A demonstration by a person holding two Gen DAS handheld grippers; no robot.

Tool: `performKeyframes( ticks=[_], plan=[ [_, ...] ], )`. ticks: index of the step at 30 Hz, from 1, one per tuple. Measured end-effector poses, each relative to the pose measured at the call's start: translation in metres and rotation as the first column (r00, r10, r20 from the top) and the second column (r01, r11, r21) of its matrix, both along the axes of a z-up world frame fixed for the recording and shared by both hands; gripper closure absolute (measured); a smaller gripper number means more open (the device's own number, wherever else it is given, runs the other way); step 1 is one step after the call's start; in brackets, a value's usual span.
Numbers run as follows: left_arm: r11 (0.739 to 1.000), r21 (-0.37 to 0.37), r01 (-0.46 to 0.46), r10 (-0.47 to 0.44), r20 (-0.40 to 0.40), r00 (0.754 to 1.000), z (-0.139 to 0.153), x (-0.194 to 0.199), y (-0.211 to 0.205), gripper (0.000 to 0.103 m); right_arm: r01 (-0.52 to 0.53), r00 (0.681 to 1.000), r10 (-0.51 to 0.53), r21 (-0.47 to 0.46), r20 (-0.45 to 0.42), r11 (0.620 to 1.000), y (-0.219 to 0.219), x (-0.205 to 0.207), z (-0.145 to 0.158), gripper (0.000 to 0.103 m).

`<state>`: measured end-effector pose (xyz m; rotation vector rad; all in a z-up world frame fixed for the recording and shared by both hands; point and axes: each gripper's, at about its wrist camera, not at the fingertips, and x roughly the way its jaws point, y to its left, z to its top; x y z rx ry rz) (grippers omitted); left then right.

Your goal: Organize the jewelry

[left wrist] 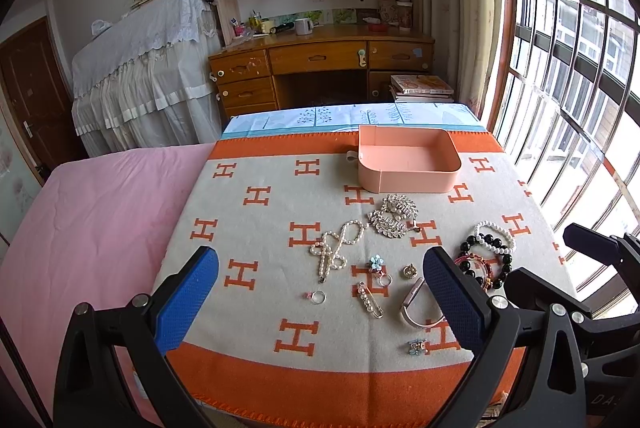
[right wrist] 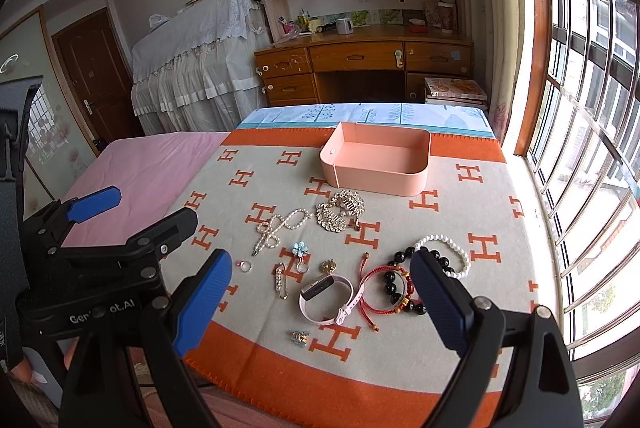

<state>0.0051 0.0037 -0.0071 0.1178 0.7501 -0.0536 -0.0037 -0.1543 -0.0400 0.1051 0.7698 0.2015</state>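
Left wrist view: the left gripper [left wrist: 320, 304] hangs over the blanket [left wrist: 256, 228], which is patterned with orange "H" letters; its fingers [left wrist: 188, 302] are spread wide, holding nothing. The jewelry lies loose just before the tray [left wrist: 408, 158]: a pearl clip [left wrist: 334, 248] running diagonally, a pin [left wrist: 370, 298].

Right wrist view: the right gripper [right wrist: 320, 302] is also wide open and empty, above a watch [right wrist: 326, 294]. The tray [right wrist: 378, 164] sits beyond, its long axis crosswise. The other gripper reads "Gen...ot.AI".

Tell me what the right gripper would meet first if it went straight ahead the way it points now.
Probably the pink-strapped watch, lying between the open jaws of the right gripper in its own view. The red cord bracelet lies just beside it, and depth is hard to judge, so either could come first.
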Motion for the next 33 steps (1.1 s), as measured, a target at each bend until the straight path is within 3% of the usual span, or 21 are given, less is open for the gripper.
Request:
performKeyframes(
  ticks=[33],
  plan=[
    [1.0,-0.005,0.013,-0.014,-0.035,0.999,-0.005,0.001,0.006,0.002,0.002,1.0,-0.002,0.007,-0.02,1.0,0.011,0.001,-0.004,0.011]
  ],
)
